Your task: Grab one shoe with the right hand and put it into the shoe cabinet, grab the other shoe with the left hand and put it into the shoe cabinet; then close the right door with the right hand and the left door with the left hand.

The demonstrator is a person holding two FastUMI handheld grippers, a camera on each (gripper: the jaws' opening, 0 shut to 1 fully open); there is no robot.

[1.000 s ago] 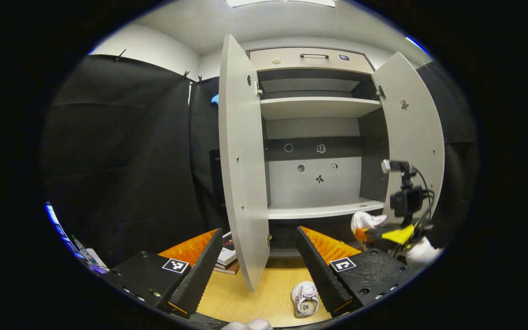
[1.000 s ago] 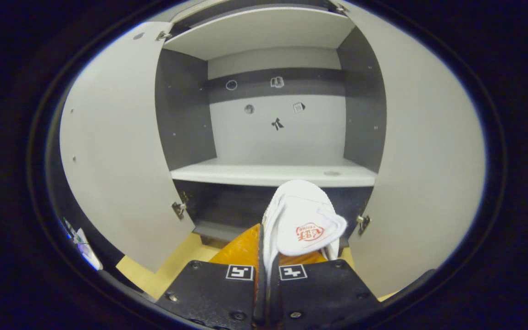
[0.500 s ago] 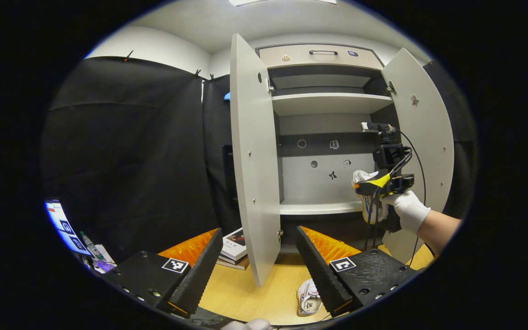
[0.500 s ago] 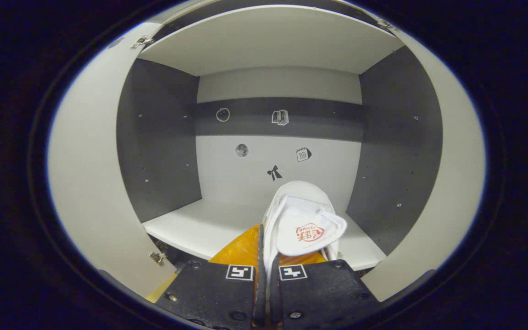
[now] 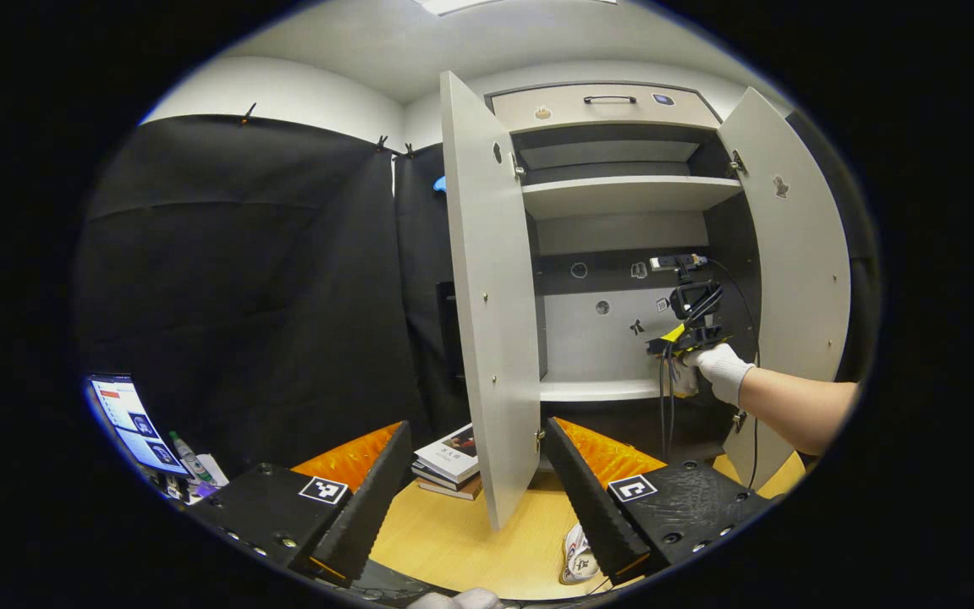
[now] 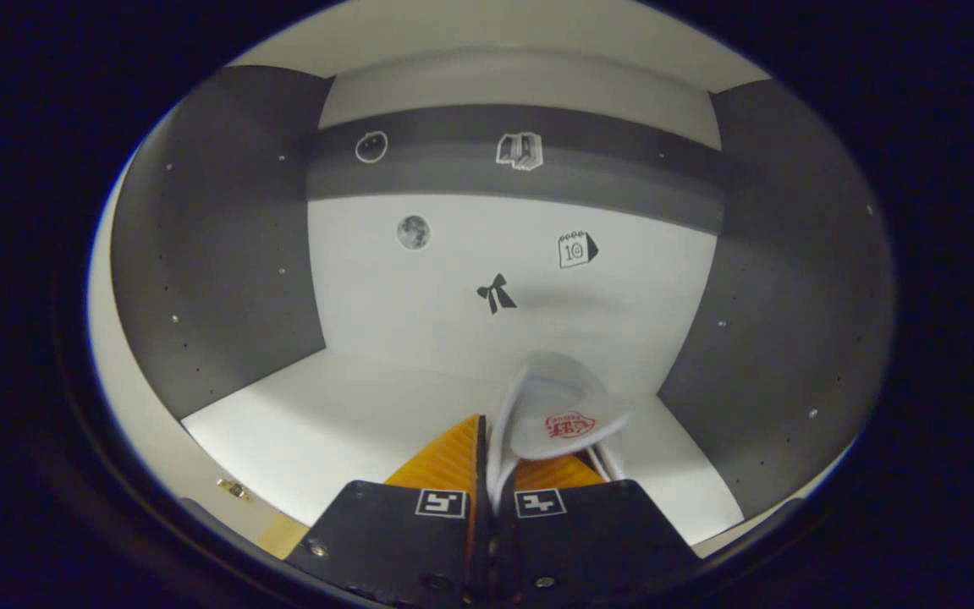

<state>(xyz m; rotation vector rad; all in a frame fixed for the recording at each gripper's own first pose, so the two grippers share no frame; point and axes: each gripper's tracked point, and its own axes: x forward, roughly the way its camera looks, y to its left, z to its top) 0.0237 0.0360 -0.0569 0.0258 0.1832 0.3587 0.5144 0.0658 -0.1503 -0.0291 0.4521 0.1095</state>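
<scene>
While the left tool (image 5: 478,474) hangs wide open above the floor (image 5: 487,541), the second shoe (image 5: 578,560) lies beside its right finger; the right tool (image 6: 491,474) pinches a white shoe (image 6: 558,414) over the cabinet shelf (image 6: 351,423).

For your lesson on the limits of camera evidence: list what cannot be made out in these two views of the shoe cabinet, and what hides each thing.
- Left gripper view: the second shoe on the floor is half hidden behind the left gripper's finger.
- Left gripper view: the right gripper is too small to read its jaws.
- Right gripper view: the held white shoe's sole and toe are hidden by its own body, so contact with the shelf is unclear.
</scene>
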